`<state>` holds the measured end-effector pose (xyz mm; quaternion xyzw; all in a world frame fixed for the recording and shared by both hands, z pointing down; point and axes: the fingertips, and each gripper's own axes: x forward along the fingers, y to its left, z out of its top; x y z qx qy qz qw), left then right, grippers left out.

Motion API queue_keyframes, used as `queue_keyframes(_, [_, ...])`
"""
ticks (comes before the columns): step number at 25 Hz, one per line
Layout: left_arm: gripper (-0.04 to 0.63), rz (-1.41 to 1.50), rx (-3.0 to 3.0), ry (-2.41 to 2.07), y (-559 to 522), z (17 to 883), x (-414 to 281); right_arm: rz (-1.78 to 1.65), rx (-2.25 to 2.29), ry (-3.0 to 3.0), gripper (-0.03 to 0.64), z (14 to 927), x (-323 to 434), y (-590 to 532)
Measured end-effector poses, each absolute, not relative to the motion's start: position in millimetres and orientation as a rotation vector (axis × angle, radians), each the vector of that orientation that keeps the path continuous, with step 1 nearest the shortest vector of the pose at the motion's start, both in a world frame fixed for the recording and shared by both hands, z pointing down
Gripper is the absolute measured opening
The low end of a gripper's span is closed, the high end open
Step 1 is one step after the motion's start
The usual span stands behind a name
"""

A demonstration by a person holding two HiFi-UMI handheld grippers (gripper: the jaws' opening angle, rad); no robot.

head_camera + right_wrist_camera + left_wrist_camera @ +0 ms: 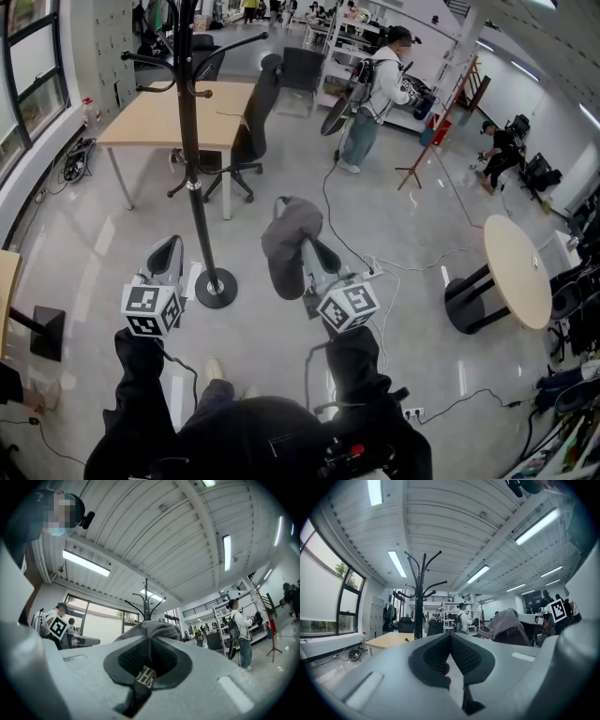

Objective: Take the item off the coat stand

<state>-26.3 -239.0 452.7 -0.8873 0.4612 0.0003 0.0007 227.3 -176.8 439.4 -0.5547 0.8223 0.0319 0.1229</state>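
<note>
Right of coat stand (pixel 190 169), cap (pixel 289 234) (desk (pixel 159 122) behind)

Coat stand (pixel 190 150) just ahead of left gripper (pixel 171 246); floor (pixel 412 187) rightward open.

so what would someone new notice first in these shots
The grey cap draws the eye first. It hangs mid-frame in the head view from the right gripper, whose jaws pinch its strap. Just left of it stands the tall black coat stand, its hooks bare, with the left gripper shut and empty near its base.
</note>
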Motion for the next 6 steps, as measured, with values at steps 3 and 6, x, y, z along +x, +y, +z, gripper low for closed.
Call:
queue_keyframes(3, [0.002,-0.002,-2.785,1.451,-239.1,453.2,-26.9,0.085,-1.619,2.395,0.017,441.1,228.1,-177.2])
queue_keyframes(6, [0.002,-0.001,-2.783,1.456,-241.5,452.6,-28.1,0.075,-1.615,2.393,0.017,442.7,227.9,-179.7])
